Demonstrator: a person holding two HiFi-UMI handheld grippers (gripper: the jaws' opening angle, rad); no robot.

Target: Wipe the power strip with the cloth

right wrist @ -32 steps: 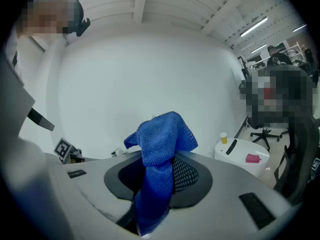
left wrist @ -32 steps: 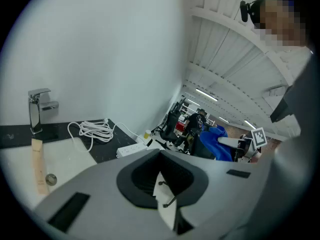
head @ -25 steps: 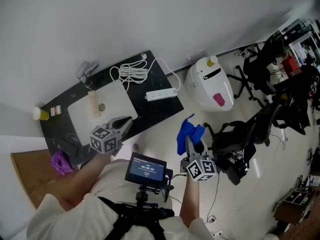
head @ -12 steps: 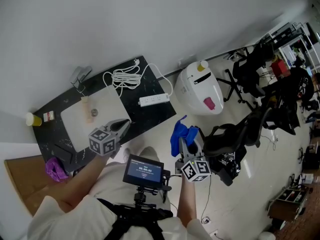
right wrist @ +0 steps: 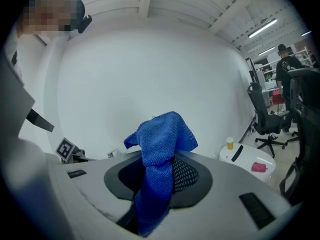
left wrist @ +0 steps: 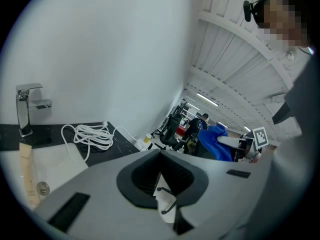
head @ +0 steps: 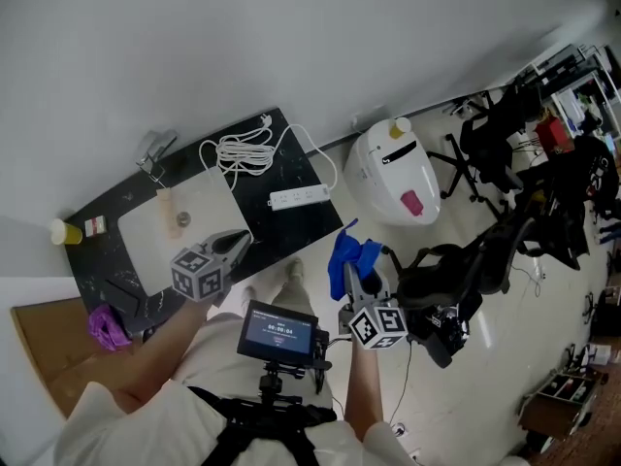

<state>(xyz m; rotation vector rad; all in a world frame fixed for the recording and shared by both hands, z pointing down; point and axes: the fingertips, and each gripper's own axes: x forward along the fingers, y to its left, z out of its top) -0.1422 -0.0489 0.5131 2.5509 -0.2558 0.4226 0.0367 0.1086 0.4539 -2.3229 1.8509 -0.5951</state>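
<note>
The white power strip (head: 299, 198) lies on the black counter (head: 291, 229) near its right end, its white cable coiled (head: 241, 149) behind it; the coil (left wrist: 92, 134) also shows in the left gripper view. My left gripper (head: 241, 241) hovers over the counter's front edge, left of the strip, jaws shut (left wrist: 161, 154) on nothing. My right gripper (head: 351, 275) is off the counter over the floor, to the right of and nearer than the strip. It is shut (right wrist: 165, 159) on a blue cloth (head: 349, 255) that sticks up above the jaws and droops between them (right wrist: 160, 149).
A white basin (head: 179, 226) with a bottle (head: 165, 205) is set in the counter, with a faucet (head: 153, 149) behind and a yellow cup (head: 60, 231) at the far left. A white domed appliance (head: 398, 173) and office chairs (head: 456, 275) stand on the floor to the right.
The head view has swung a little, so the counter sits further left. The right gripper with the cloth has drifted slightly left. The left gripper has hardly moved.
</note>
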